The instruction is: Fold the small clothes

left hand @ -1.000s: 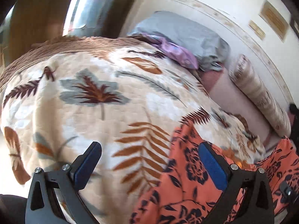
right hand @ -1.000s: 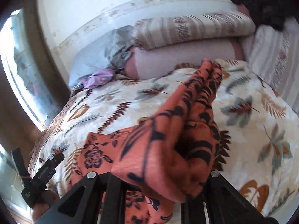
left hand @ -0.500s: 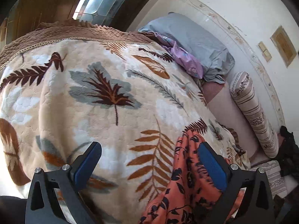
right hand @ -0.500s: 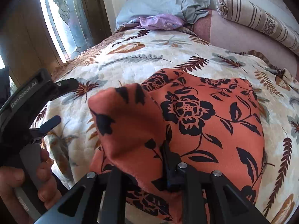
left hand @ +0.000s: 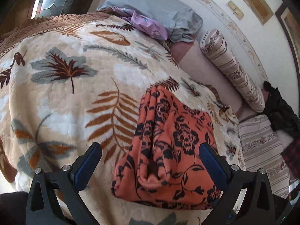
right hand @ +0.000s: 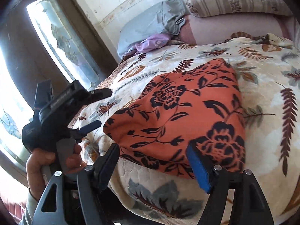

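While the folded orange cloth with black flower print [left hand: 168, 150] lies on the bed's cream leaf-patterned fleece blanket [left hand: 65, 93], both grippers hang over its near edge with nothing in them: left gripper [left hand: 150, 161] spread wide, right gripper [right hand: 152, 161] open too.

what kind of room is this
Most likely a bedroom: the orange floral garment lies on a bed under a cream leaf-print blanket, with a grey pillow and a striped bolster against the wall. Both grippers, left and right, are open.
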The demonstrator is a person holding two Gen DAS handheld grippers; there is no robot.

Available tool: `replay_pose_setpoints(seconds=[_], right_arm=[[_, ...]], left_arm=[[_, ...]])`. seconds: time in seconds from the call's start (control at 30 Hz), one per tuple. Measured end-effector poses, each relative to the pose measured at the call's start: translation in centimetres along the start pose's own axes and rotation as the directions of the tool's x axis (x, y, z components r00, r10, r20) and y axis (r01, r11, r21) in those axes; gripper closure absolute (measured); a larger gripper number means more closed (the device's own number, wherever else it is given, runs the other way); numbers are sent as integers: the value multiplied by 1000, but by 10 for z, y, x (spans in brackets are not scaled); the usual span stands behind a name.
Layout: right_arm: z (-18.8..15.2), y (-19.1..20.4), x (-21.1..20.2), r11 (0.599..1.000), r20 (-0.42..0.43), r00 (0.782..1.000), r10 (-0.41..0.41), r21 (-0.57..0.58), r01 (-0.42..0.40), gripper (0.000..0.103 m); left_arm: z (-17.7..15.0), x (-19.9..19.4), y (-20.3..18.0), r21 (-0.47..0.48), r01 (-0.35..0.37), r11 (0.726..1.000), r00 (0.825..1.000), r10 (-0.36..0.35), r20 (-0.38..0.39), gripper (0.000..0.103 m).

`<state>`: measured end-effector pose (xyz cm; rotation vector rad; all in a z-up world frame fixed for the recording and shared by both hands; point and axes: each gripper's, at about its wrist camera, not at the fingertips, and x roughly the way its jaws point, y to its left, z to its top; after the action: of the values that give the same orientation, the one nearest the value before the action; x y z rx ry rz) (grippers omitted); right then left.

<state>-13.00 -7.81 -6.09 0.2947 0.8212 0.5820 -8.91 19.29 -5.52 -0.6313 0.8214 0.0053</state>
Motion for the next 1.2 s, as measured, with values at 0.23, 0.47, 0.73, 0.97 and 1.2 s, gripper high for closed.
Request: replay_pose_setpoints(seconds=[0.23,0.47,0.73,0.97,1.2], right_arm=[[-14,-44,-20,989,-7,1000,27,145,-26,26],[-9,-75,-36,965,25,998,49,257,-54,22],[27,-144,-16,870,20,989,145,473,-137,13],[64,-177,52,758,-41,967,250,629,-169,13],[95,-84,60,988,-199,975,-101,95,122,62]], left_arm=[[-28,16,21,-74,-66,995,985,53,-161,83],[-38,4,28,-130,-73,989,986,52,-160,76],[-1,-20,-22,86,-64,994,998,64,7,22],[-8,67,-17,168,-172,971,964,201,-176,23],[-17,62,-13,208,-168,963,976,192,-101,21]])
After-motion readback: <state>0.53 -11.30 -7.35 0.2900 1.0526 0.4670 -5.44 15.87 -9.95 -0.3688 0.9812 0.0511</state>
